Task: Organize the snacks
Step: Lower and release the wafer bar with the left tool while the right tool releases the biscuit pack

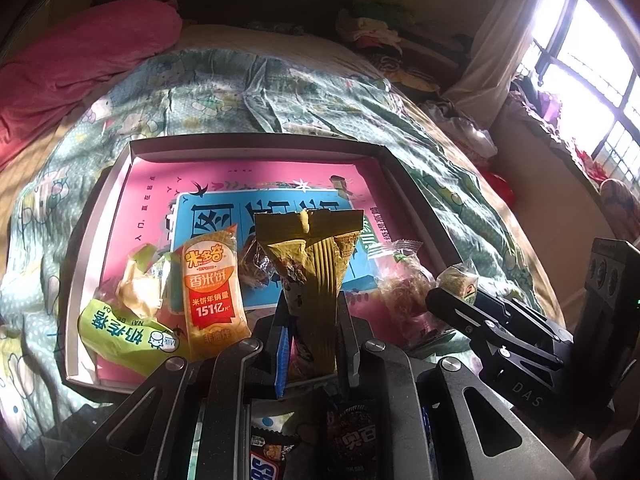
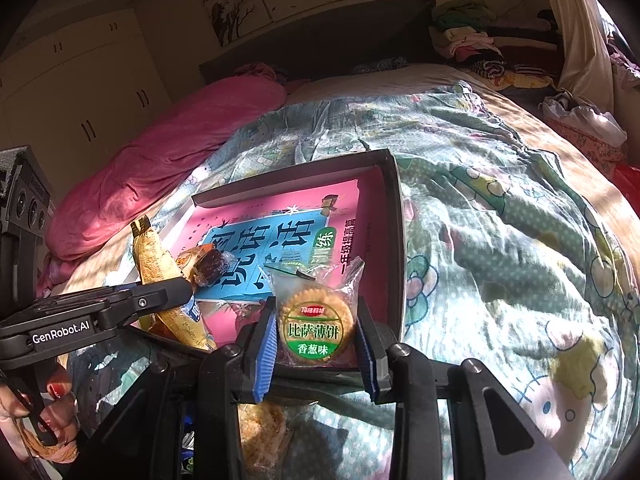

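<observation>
My left gripper (image 1: 310,320) is shut on an olive-gold snack packet (image 1: 312,264) and holds it upright over the near edge of a shallow grey box (image 1: 256,146) lined with a pink and blue book. My right gripper (image 2: 316,336) is shut on a clear packet of round crackers with a green label (image 2: 314,320), at the box's near right corner (image 2: 394,240). In the left wrist view the right gripper (image 1: 452,292) shows at right, holding that cracker packet (image 1: 460,278). In the right wrist view the left gripper (image 2: 176,292) holds the gold packet (image 2: 154,264).
In the box lie an orange rice-cracker pack (image 1: 212,292), a green-yellow packet (image 1: 124,336), a dark wrapped cake (image 1: 256,268) and a clear-wrapped snack (image 1: 404,280). More snacks lie below my left gripper (image 1: 352,440). The box rests on a patterned quilt (image 2: 500,240); a pink blanket (image 1: 72,64) lies beyond.
</observation>
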`<state>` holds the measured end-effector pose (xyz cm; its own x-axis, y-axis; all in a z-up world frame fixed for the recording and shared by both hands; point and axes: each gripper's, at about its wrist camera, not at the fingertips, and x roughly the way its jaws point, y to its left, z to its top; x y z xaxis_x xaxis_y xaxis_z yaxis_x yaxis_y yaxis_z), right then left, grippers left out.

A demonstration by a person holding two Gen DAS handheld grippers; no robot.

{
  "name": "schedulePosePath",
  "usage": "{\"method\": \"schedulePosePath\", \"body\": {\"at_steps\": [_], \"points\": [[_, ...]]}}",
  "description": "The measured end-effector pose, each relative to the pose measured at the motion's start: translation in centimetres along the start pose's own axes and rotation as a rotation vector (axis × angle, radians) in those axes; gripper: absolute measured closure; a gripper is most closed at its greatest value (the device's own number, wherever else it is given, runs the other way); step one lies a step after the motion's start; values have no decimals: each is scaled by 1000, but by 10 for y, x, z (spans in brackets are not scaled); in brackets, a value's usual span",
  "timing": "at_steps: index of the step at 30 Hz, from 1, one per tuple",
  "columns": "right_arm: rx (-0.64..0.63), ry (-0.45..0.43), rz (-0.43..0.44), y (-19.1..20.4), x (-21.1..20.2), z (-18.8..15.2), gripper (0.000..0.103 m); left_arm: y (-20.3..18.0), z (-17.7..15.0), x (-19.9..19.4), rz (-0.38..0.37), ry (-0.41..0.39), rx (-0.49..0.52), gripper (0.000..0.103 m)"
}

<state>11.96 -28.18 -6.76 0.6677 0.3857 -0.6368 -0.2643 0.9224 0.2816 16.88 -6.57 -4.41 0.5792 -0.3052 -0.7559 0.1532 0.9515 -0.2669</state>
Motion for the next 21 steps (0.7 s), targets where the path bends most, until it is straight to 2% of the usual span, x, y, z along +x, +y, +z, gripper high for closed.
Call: {"method": "schedulePosePath", "body": {"at_steps": [10, 21], "points": [[3, -3, -13, 0, -3, 0, 67, 2, 0, 0, 5, 11, -6, 84], [12, -16, -18, -2, -7, 2, 59, 3, -1, 0, 3, 21, -15, 83]]}}
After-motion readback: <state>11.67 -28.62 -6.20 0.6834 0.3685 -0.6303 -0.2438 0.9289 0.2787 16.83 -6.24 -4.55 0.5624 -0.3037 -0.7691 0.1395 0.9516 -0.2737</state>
